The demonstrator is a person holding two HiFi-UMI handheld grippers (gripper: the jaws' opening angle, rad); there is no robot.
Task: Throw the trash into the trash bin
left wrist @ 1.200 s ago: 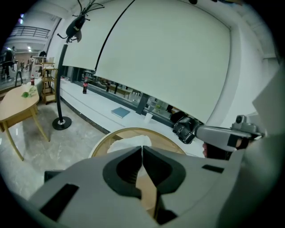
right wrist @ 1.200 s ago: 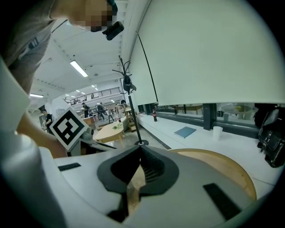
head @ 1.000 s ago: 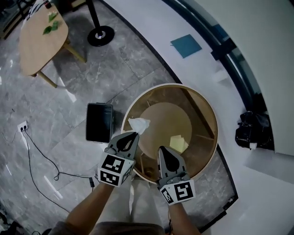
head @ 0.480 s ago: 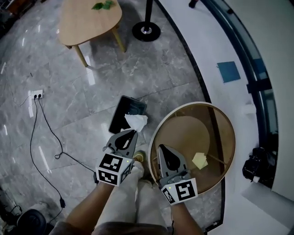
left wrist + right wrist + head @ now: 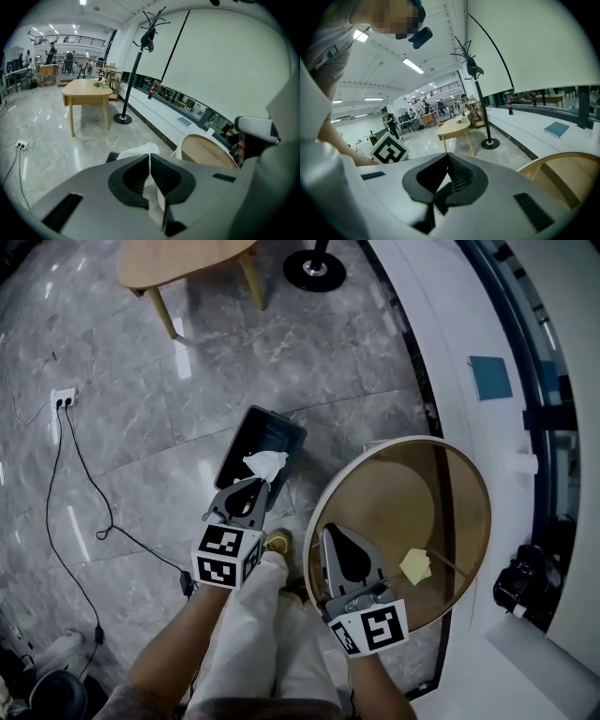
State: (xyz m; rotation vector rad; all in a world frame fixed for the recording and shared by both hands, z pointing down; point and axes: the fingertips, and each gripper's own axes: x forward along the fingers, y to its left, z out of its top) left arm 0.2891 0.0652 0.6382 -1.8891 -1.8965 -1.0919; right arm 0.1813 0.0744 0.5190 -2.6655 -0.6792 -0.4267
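Two grippers over grey marble floor [image 5: 131,418]: left gripper [image 5: 253,488] clamped on crumpled white tissue [image 5: 265,463], held above near end of open black trash bin [image 5: 272,426] standing on floor. Right gripper [image 5: 336,538], jaws pressed together and empty, hovers at edge of round glass tabletop [image 5: 441,484], near yellow scrap [image 5: 415,565].

wooden table [image 5: 183,257]; coat stand [image 5: 315,268]; blue book [image 5: 491,378]
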